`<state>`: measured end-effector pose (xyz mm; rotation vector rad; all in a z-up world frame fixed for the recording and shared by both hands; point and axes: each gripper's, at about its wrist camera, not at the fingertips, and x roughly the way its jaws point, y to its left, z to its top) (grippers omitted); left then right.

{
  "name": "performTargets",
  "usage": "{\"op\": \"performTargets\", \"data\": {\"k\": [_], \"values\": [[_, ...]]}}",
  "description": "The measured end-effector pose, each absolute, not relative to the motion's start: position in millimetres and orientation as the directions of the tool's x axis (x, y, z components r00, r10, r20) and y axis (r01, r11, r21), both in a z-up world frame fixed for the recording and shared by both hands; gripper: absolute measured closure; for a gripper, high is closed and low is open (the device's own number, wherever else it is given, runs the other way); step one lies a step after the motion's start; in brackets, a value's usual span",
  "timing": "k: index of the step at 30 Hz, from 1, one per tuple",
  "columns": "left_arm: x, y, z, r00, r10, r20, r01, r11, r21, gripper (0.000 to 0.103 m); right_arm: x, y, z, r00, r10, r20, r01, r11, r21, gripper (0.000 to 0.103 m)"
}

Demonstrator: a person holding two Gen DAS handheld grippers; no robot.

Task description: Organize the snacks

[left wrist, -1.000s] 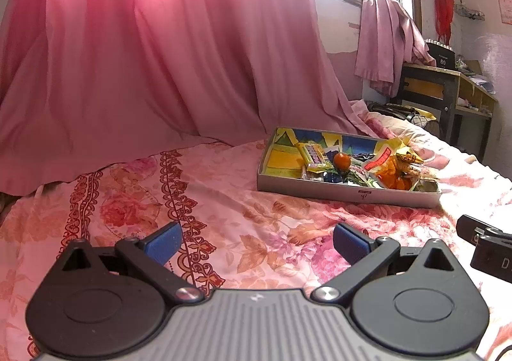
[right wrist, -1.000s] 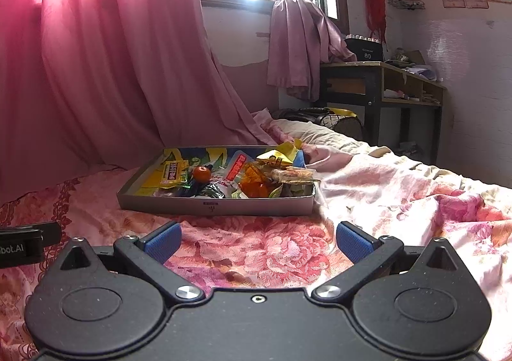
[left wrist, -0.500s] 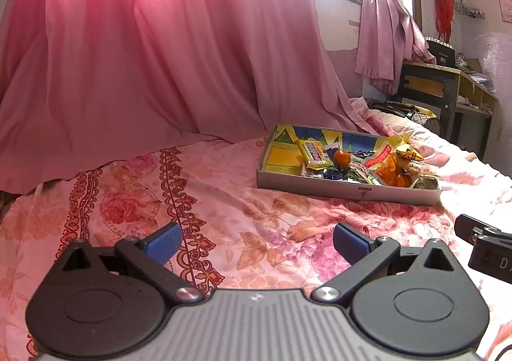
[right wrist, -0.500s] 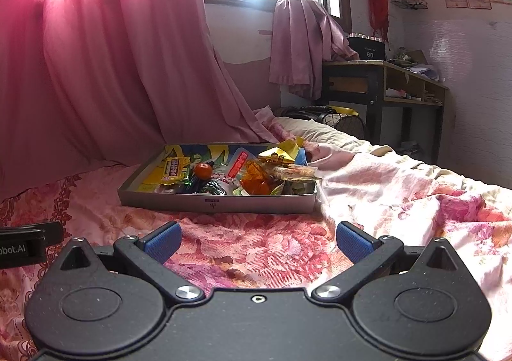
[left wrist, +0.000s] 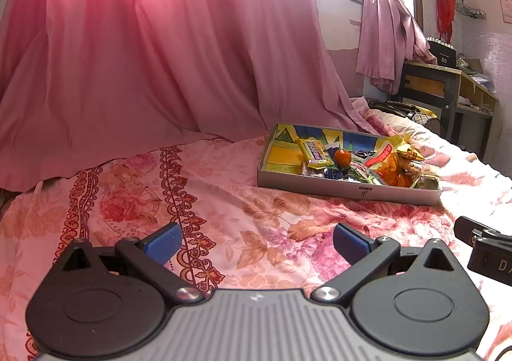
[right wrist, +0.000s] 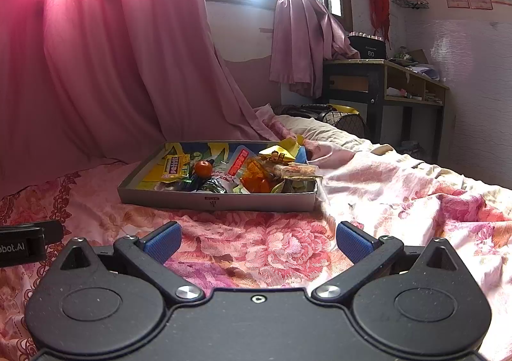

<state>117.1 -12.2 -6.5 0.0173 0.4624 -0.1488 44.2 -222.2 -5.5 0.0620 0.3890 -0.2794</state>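
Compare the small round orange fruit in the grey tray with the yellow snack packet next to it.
The small round orange fruit is a compact ball; the yellow flat snack packet is a thin, printed rectangle. The fruit is plain orange with a dark stem end, while the packet carries a purple and white label. The fruit sits toward the tray's middle; the packet lies nearer its left end. Both rest inside the shallow grey cardboard tray on the floral bedspread.

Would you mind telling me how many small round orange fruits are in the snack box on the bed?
1. The small orange fruit sits near the middle of the grey snack box, right of the yellow packet. Others could be hidden under the piled wrappers.
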Motion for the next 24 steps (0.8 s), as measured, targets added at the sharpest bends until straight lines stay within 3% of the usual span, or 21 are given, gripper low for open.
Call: {"op": "performTargets", "data": {"k": [16, 24], "values": [[117.8, -12.3, -7.7, 0.872, -0.149, -0.467, 0.156, 0.987, -0.023, 0.000, 44.4, -221.9, -6.8, 0.886, -0.256, -0.386, 0.279, 0.960, 0.005, 0.001], [117.2, -18.4, -5.4, 0.868, -0.090, -0.489, 0.116, 0.993, 0.024, 0.000, 44.0, -223.9, -9.5, 0.885, -0.253, -0.391, 0.277, 0.961, 0.005, 0.001]]}}
